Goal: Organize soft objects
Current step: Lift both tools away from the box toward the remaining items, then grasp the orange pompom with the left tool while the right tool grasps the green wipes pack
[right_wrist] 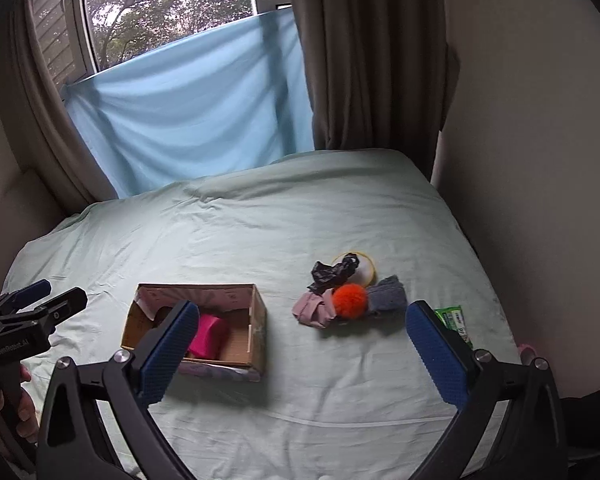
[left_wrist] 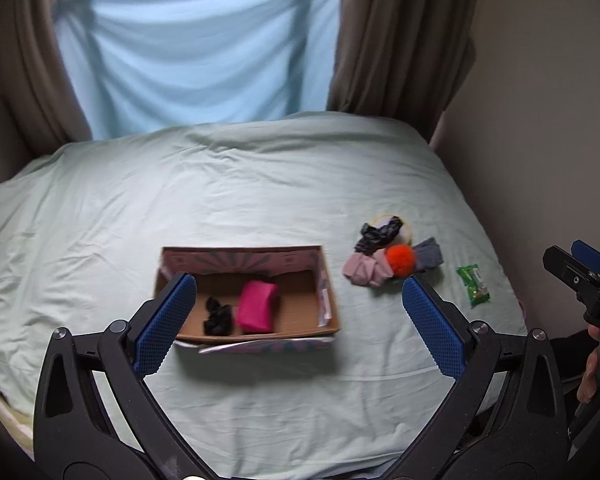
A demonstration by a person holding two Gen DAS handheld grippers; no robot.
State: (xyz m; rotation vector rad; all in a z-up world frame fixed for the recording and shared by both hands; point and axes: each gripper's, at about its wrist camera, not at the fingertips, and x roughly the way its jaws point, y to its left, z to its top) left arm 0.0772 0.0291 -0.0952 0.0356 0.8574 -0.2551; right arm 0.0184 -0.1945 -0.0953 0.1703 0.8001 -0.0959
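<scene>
An open cardboard box [left_wrist: 328, 300] [right_wrist: 258, 320] sits on the bed and holds a pink folded cloth [left_wrist: 257, 306] [right_wrist: 210, 338] and a small black item [left_wrist: 219, 317]. To its right lies a pile: an orange fluffy ball [left_wrist: 400, 259] [right_wrist: 350, 300], a pale pink cloth [left_wrist: 362, 270] [right_wrist: 314, 309], a grey cloth [left_wrist: 430, 255] [right_wrist: 387, 295], a black crumpled piece [left_wrist: 376, 236] [right_wrist: 334, 270]. My left gripper [left_wrist: 298, 320] is open and empty above the bed, before the box. My right gripper [right_wrist: 300, 344] is open and empty, short of the pile.
A round yellow-rimmed white item [right_wrist: 366, 268] lies under the black piece. A green packet [left_wrist: 474, 284] [right_wrist: 454, 320] lies near the bed's right edge. The bed has a pale green sheet [left_wrist: 260, 192]. Curtains, a blue drape and a wall on the right border it.
</scene>
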